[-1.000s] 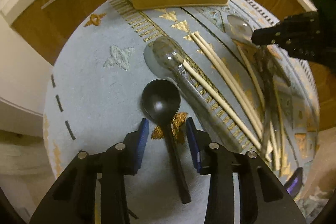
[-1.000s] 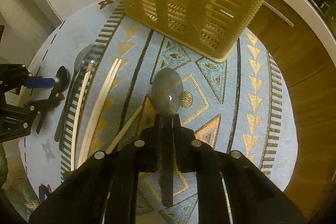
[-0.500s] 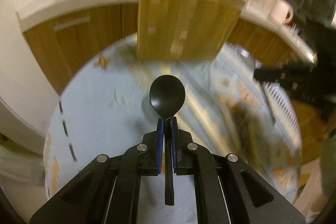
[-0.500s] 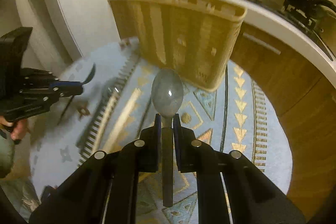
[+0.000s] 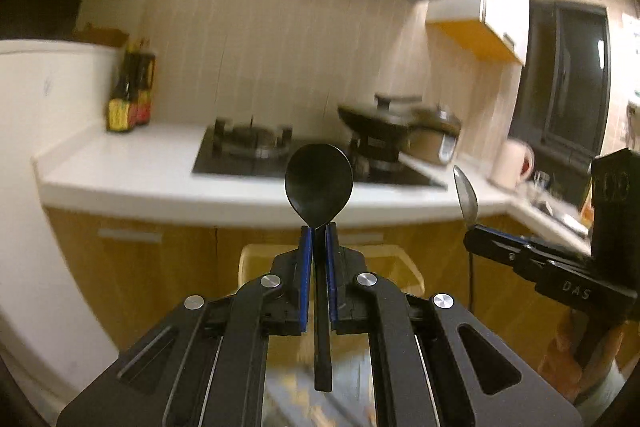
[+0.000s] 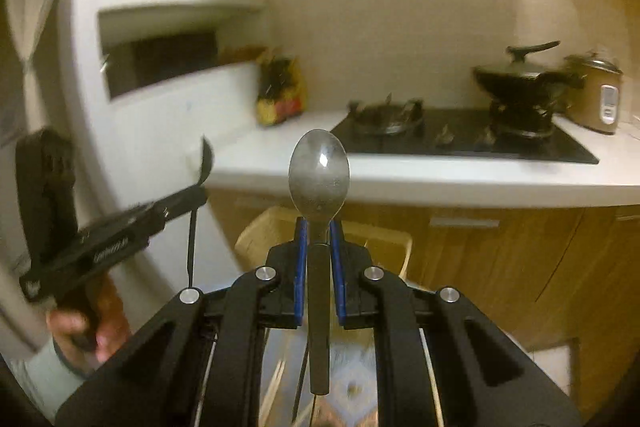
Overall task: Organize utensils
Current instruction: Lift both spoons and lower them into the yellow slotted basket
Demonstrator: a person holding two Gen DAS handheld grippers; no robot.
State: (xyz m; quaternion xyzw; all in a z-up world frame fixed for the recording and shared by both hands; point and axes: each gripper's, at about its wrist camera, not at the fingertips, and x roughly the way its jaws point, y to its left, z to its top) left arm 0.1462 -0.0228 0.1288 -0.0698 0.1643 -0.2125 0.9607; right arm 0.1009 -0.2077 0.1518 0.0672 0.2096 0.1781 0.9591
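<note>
My left gripper [image 5: 319, 233] is shut on the neck of a black spoon [image 5: 319, 183], bowl up and handle hanging down between the fingers. My right gripper [image 6: 319, 227] is shut on a grey metal spoon [image 6: 319, 173] held the same way. Both are raised high above the table. Just below and beyond each gripper shows the rim of the beige slotted utensil basket [image 5: 404, 259] [image 6: 260, 231]. In the left wrist view the right gripper [image 5: 472, 227] comes in from the right with its spoon; in the right wrist view the left gripper [image 6: 200, 195] comes in from the left, held by a hand [image 6: 86, 323].
Behind runs a white kitchen counter [image 5: 132, 167] with a gas hob [image 6: 460, 139], a black lidded pan [image 6: 524, 75], a rice cooker [image 6: 596, 95] and sauce bottles [image 5: 128, 95]. Wooden cabinet doors [image 6: 500, 267] stand below. The patterned table mat [image 6: 348, 379] shows faintly under the right gripper.
The left gripper closed on the black spoon that lay on the mat. Both grippers then rose and tilted up from facing the table to facing the counter, carrying their spoons.
</note>
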